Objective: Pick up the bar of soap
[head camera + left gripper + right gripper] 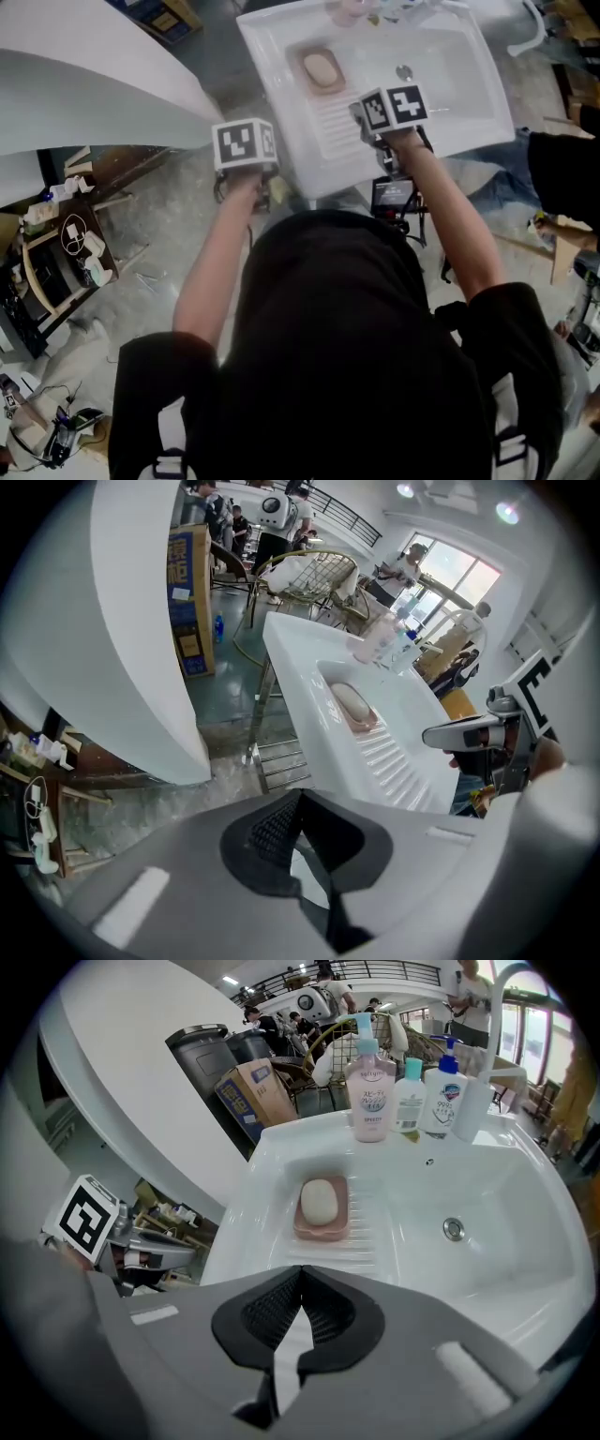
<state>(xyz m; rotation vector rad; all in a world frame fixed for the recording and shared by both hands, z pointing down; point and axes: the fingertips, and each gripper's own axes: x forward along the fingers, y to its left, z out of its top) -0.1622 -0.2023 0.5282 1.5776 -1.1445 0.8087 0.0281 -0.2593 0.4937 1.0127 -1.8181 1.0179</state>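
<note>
Same build on both: left gripper (pixel 298 797) and right gripper (pixel 300 1274) had grey moulded shells and black cross-hatched pads (pixel 272 1312) at the jaws. Behind the jaws sat a white cube (pixel 244 143) with black square markers. Person wore a black short-sleeved top (pixel 347 356) and pale buckled straps (pixel 169 459).

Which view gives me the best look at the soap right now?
Right gripper view: the soap sits near centre, unblocked, in its pink dish. Head view shows it small, from above, near the top edge. Left gripper view shows it obliquely, foreshortened.
</note>
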